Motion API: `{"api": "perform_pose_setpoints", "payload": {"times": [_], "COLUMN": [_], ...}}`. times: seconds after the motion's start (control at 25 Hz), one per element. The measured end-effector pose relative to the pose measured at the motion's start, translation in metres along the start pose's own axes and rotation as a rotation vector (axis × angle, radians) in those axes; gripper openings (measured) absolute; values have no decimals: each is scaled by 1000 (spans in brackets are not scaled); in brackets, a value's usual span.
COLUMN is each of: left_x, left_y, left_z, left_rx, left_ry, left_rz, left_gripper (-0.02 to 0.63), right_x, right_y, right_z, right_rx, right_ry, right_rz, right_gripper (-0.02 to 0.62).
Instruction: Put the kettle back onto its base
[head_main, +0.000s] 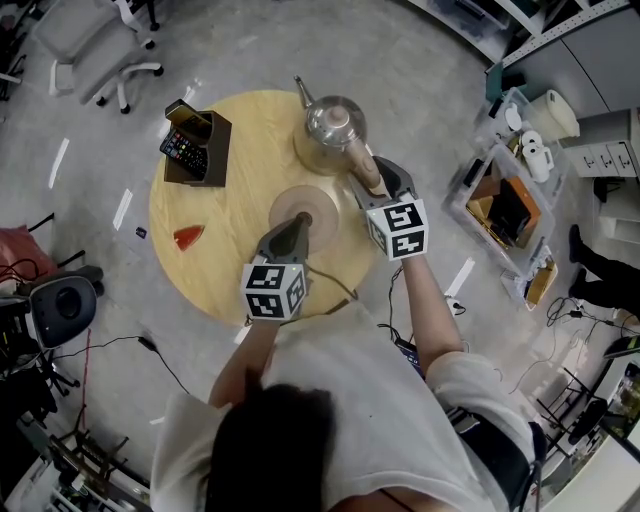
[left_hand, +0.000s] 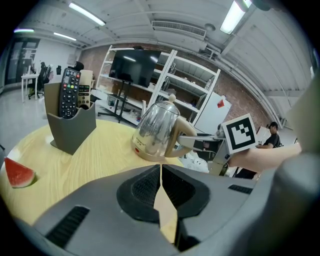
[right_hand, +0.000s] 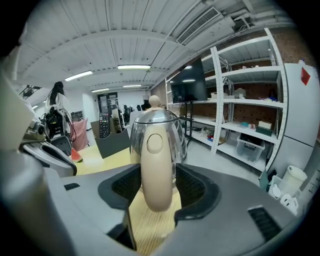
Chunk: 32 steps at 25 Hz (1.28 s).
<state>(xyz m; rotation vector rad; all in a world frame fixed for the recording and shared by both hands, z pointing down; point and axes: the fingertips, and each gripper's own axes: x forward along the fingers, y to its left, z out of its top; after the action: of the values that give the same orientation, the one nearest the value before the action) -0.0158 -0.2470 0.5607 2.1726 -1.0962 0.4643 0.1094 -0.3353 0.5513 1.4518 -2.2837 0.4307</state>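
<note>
— What is underfoot?
— A grey concrete floor (head_main: 420, 60) with white tape strips (head_main: 60, 163) on it. A cable (head_main: 148, 344) trails at the left. A round wooden table (head_main: 225, 275) stands in the middle, with white chairs (head_main: 110, 55) beyond it.
— And the walls?
— There is a brick wall (left_hand: 250, 102) behind a white rack (left_hand: 187, 95), and the rack carries a dark screen (left_hand: 134, 67). Tube lights (left_hand: 87, 14) are lit along the white ribbed ceiling (right_hand: 125, 35).

Remote holder (head_main: 219, 141), watermelon slice (head_main: 187, 237)
</note>
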Motion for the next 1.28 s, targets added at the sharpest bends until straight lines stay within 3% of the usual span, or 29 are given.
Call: {"api": "perform_pose_setpoints", "payload": {"times": [0.32, 0.56, 1.28], "left_x": [0, 1, -1], "left_y": [4, 8, 7], "left_z": [-6, -9, -14], "left_rx": [-6, -15, -15], "left_ry": [13, 21, 31], "left_rz": [13, 17, 7], "left_gripper": [35, 35, 35], "right_x": [2, 4, 3], "right_y": [1, 4, 3], "right_z": [2, 5, 6], "right_rx": [-19, -46, -74], "right_ry": [-17, -24, -44], "right_rz": [34, 26, -32], "right_gripper": [213, 123, 110]}}
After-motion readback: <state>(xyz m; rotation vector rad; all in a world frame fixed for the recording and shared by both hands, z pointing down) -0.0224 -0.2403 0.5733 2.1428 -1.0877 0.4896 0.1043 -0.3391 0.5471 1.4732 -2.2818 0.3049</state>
